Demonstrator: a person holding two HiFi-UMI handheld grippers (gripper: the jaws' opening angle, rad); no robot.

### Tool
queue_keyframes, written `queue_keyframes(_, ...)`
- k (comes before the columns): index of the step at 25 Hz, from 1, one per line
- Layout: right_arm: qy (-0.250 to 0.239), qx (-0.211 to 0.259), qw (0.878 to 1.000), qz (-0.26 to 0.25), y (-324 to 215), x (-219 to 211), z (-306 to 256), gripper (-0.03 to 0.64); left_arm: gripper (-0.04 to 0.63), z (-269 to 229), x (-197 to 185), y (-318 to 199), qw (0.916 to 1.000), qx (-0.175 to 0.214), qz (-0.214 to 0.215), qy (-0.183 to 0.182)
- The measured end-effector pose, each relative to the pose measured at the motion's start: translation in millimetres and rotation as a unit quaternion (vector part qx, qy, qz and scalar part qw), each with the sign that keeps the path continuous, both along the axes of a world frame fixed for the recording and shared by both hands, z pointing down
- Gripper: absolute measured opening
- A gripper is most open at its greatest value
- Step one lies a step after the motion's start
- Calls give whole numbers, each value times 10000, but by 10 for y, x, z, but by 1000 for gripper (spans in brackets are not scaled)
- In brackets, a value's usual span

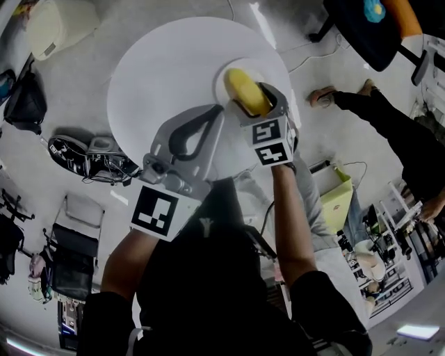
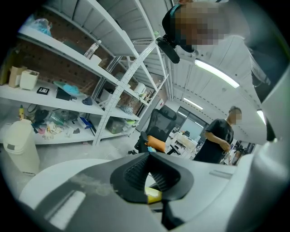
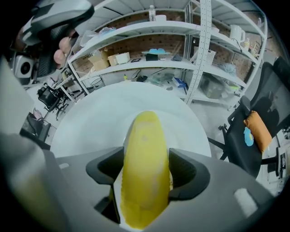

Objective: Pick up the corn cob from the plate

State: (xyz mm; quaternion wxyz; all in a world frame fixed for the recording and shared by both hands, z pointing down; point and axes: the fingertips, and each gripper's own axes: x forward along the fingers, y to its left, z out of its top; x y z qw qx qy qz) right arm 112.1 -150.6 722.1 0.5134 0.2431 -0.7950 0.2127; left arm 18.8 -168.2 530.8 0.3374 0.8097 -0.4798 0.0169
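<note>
The yellow corn cob (image 1: 247, 90) lies on a small white plate (image 1: 221, 82) at the right side of a round white table (image 1: 160, 76). My right gripper (image 1: 256, 103) points steeply down over the plate. In the right gripper view the cob (image 3: 145, 136) runs lengthwise between the dark pads (image 3: 188, 172). The jaws stand wide on either side of it and do not clamp it. My left gripper (image 1: 215, 115) hovers over the table just left of the plate, its tips (image 2: 148, 155) touching with nothing between them. A bit of the yellow cob (image 2: 153, 195) shows below them.
A person in black (image 1: 389, 118) stands on the floor to the right of the table. An office chair with an orange cushion (image 1: 375, 21) is at the far right, and a yellow-green bag (image 1: 337, 198) is nearer. A white bin (image 1: 52, 28) and bags (image 1: 76, 153) lie left. Metal shelves (image 3: 149, 63) stand beyond.
</note>
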Motion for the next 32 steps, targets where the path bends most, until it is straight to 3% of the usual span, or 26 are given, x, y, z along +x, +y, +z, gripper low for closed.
queue_keyframes(12,1,41,10000,58,-31,15,-5,267,3,1,-1,46,10000,32,-81,32)
queue_keyframes(32,-94,83,9985,532,72,15,-56,262,3,-85,-71,190,9998,149,-156,22)
